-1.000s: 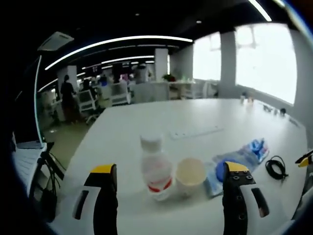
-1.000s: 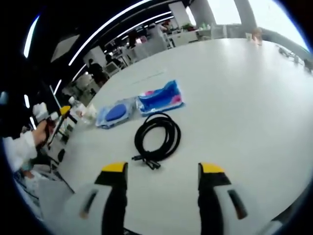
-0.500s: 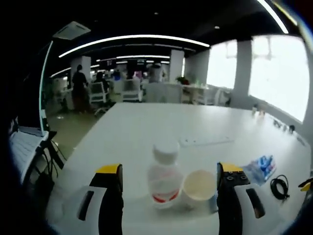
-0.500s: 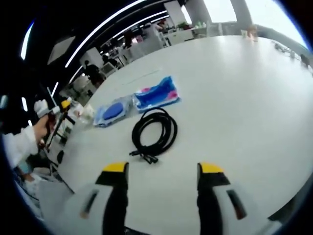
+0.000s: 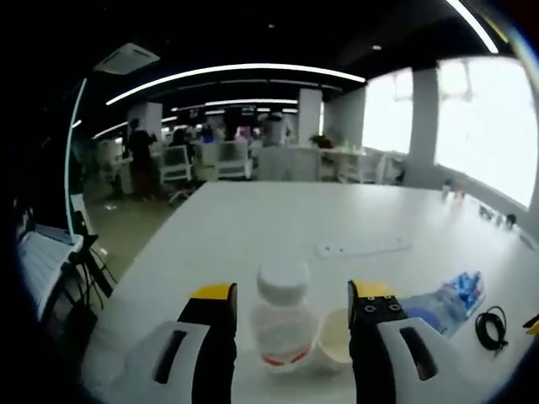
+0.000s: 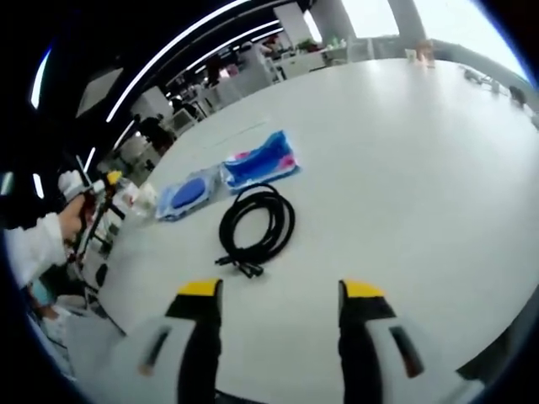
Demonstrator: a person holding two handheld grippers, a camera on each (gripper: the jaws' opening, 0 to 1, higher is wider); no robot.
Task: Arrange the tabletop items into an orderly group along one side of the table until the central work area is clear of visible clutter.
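Observation:
A clear bottle point(image 5: 282, 330) with a white cap and red label stands on the white table point(image 5: 278, 219), with a paper cup point(image 5: 335, 343) touching its right side. My left gripper point(image 5: 292, 292) is open, and both the bottle and the cup stand between its jaws. To the right lie blue packets point(image 5: 446, 296) and a coiled black cable point(image 5: 490, 326). My right gripper point(image 6: 280, 290) hovers open just short of the black cable point(image 6: 257, 229). Beyond the cable lie a blue-and-pink packet point(image 6: 257, 160) and a blue round packet point(image 6: 187, 192). The left gripper point(image 6: 94, 189) shows at the far left, held by a hand.
A white power strip point(image 5: 364, 247) lies further back on the table. Small items point(image 5: 497, 220) sit near the far right edge by the windows. The table's left edge drops to a floor with chairs and cables. Office desks and people stand in the background.
My left gripper's jaws have narrowed and moved in around the bottle and cup. The right gripper's jaws keep the same gap, while the view has shifted slightly over the cable.

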